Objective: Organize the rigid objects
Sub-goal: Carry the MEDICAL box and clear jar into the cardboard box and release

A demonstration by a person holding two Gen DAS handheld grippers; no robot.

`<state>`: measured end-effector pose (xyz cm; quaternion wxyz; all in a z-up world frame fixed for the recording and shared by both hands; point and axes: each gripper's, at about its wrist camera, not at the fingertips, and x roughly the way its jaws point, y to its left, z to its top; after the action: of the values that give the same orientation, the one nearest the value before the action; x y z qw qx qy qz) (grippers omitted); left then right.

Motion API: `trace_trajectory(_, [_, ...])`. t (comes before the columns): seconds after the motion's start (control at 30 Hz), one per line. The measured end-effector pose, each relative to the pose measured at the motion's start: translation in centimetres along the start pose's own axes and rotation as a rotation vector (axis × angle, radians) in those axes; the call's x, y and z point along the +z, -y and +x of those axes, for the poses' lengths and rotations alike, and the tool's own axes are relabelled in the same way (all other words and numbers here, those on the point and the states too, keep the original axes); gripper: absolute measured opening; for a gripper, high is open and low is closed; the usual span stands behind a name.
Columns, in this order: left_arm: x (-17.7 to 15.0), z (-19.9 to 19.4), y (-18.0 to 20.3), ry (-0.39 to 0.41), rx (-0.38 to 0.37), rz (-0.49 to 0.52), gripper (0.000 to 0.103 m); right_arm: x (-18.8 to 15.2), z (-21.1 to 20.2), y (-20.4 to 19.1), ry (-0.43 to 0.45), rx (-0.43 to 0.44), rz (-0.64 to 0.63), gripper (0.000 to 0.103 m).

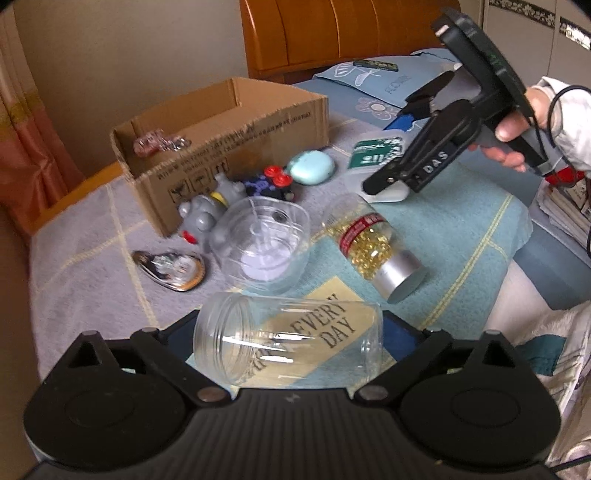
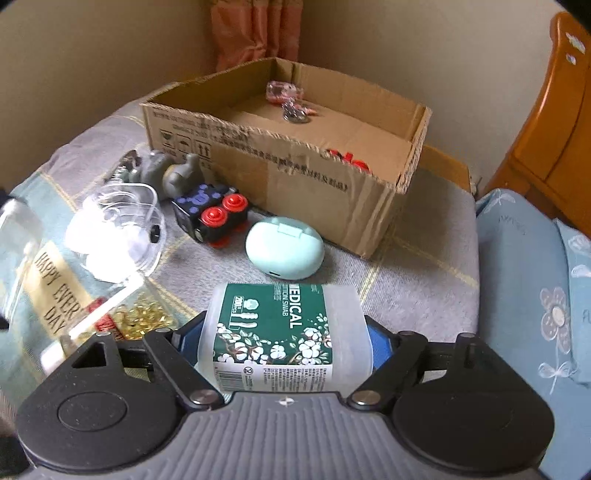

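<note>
My left gripper (image 1: 290,341) is shut on a clear empty plastic jar (image 1: 291,336) lying sideways between its fingers. My right gripper (image 2: 284,339) is shut on a white cotton swab box (image 2: 280,332) with a green "MEDICAL" label; it also shows in the left wrist view (image 1: 376,153), held by the right gripper (image 1: 388,184). An open cardboard box (image 2: 303,173) stands behind, with a pink keychain item (image 2: 286,98) inside. On the blanket lie a mint oval case (image 2: 284,247), a black toy train (image 2: 212,216), a grey toy (image 2: 173,173) and a capsule bottle (image 1: 373,245).
A clear round container (image 1: 264,245) and a shiny oval item (image 1: 170,267) lie left of the capsule bottle. A wooden headboard (image 1: 332,33) and blue pillows (image 2: 532,266) bound the far side. A wall and curtain (image 2: 255,29) stand behind the box.
</note>
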<state>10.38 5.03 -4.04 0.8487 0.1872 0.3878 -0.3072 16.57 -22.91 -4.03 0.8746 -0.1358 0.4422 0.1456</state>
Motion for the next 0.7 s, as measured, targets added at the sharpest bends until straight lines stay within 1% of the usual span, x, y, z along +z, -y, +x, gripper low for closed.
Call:
trace_trajectory(0.2, [2.3,-1.6,-1.0,-0.02,0.056,0.021,0.097,1.3,-2.9,-0.4,0.022,0.004,-0.068,0.086])
trace_trajectory(0.3, [3.8,-2.0,-1.7,-0.021,0.059,0.015,0.097,2.3,-4.5,-0.3,0.046,0.015,-0.074,0.086])
trace_trajectory(0.43, [6.3,-2.3,-2.7,-0.001,0.05,-0.002,0.097,3.7,-6.3,0.1,0.079,0.023,-0.075,0.086])
trace_trajectory(0.7, [12.3,-1.9,-5.1,0.058,0.084,0.01,0.097,7.3,-8.1,1.0,0.138,0.016,-0.09,0.086])
